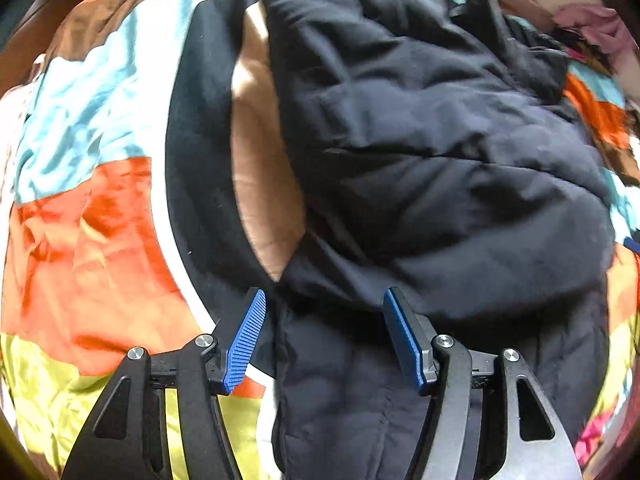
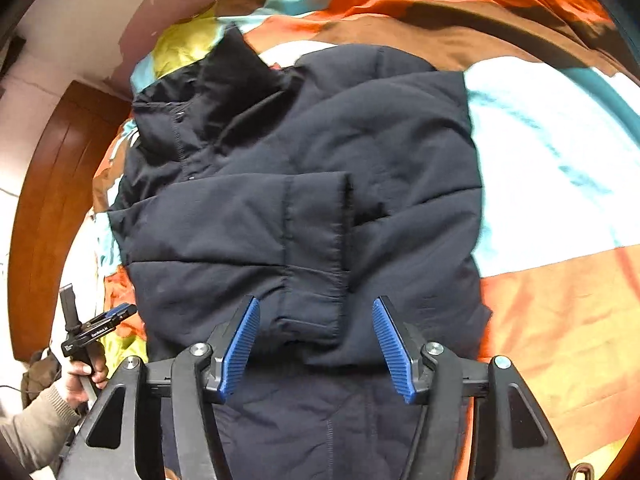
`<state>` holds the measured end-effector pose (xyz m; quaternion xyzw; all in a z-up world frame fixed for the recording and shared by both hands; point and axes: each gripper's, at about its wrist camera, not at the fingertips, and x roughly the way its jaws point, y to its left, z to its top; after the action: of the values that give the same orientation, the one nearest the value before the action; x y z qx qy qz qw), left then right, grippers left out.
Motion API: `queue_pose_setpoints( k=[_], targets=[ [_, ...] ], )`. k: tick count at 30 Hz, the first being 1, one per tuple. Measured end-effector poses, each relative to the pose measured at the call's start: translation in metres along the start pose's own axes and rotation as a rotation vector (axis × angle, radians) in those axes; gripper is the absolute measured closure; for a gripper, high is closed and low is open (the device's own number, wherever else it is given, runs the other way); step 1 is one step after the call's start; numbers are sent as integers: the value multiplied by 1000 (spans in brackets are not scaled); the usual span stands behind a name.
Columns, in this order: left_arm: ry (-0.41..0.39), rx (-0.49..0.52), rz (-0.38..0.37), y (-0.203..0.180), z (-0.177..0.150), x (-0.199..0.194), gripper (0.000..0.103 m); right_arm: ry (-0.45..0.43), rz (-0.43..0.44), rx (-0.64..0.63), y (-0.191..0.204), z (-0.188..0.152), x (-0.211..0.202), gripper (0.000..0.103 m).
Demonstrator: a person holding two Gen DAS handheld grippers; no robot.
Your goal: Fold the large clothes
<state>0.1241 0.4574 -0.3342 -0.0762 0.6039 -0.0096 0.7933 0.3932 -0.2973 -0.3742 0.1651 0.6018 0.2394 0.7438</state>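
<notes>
A dark navy padded jacket (image 2: 360, 152) lies on a bed, collar at the far end, with one sleeve (image 2: 312, 248) folded across its front. It also fills the left wrist view (image 1: 440, 140), seen from its side. My left gripper (image 1: 324, 320) is open and empty, just above the jacket's near edge. My right gripper (image 2: 316, 332) is open and empty, its fingers either side of the folded sleeve's cuff, above the hem. The left gripper also shows at the left edge of the right wrist view (image 2: 120, 312), held in a hand.
The bed is covered by a shiny patchwork quilt (image 2: 560, 300) in orange, teal, white, yellow and brown, also in the left wrist view (image 1: 92, 240). A wooden headboard (image 2: 52, 208) and a peeling wall (image 2: 120, 8) lie to the left. Pink cloth (image 1: 600, 28) lies far right.
</notes>
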Motion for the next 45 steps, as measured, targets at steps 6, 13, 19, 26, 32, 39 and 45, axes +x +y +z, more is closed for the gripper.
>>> queue_pose_setpoints(
  k=[6, 13, 19, 26, 32, 39, 45],
  targets=[
    [-63, 150, -73, -30, 32, -26, 47, -39, 33, -77, 46, 16, 2, 38],
    [-185, 306, -107, -48, 110, -36, 47, -68, 75, -240, 84, 53, 7, 37],
    [-264, 331, -91, -87, 213, -2, 47, -73, 79, -370, 84, 101, 15, 37],
    [-244, 364, -53, -122, 266, 47, 47, -88, 26, -500, 73, 162, 30, 37],
    [-213, 362, -57, -135, 285, 72, 47, -62, 2, -567, 85, 211, 56, 37],
    [-165, 319, -94, -136, 301, 79, 90, -25, 1, -581, 106, 239, 93, 45],
    [-230, 425, -99, -139, 274, 56, 93, -5, 89, -702, 119, 215, 76, 92]
  ],
)
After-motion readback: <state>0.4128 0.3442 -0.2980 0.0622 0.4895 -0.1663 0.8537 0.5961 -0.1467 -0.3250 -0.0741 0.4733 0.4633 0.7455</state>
